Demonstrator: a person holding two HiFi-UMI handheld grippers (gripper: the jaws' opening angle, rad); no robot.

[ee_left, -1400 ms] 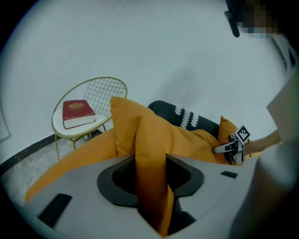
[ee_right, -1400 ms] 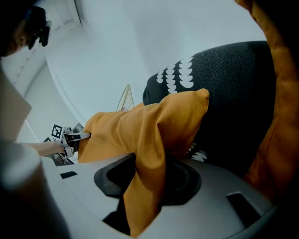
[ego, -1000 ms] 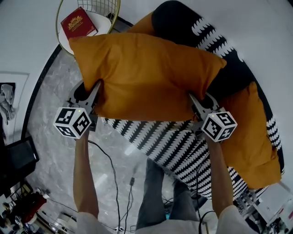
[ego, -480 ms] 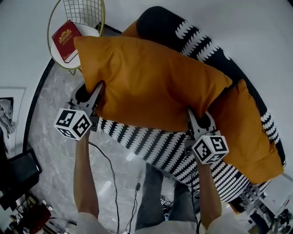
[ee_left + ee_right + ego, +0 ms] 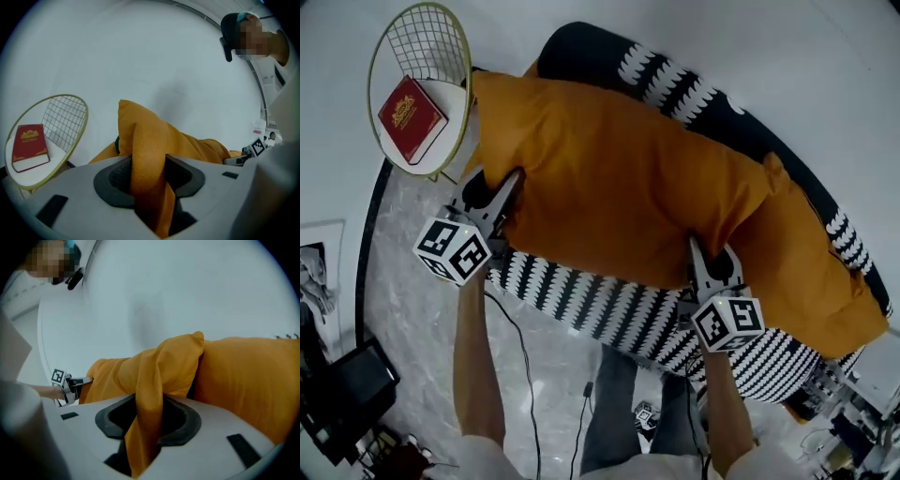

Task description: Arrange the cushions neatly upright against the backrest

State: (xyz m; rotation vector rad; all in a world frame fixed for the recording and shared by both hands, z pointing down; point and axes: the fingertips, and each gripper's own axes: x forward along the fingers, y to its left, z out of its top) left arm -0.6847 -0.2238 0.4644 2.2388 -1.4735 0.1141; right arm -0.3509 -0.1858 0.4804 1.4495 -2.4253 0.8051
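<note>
A large orange cushion [image 5: 619,197] is held up over the black-and-white patterned sofa [image 5: 609,309], its top edge near the backrest [image 5: 675,80]. My left gripper [image 5: 502,192] is shut on the cushion's left corner; in the left gripper view a fold of orange cloth [image 5: 150,150] is pinched between the pads of that gripper [image 5: 147,180]. My right gripper [image 5: 705,258] grips the lower right corner, its jaws closing tighter on the fabric [image 5: 157,366] caught in the gripper [image 5: 147,420]. A second orange cushion [image 5: 816,272] lies on the sofa's right end.
A round wire side table [image 5: 375,84] with a red book [image 5: 411,117] stands left of the sofa. Cables trail over the marble floor [image 5: 403,309] by the person's legs. A dark box [image 5: 342,394] and clutter sit at the lower left.
Both grippers have carried the big cushion forward and down toward the backrest; it now overlaps the right cushion. The view has swung so the side table sits further left.
</note>
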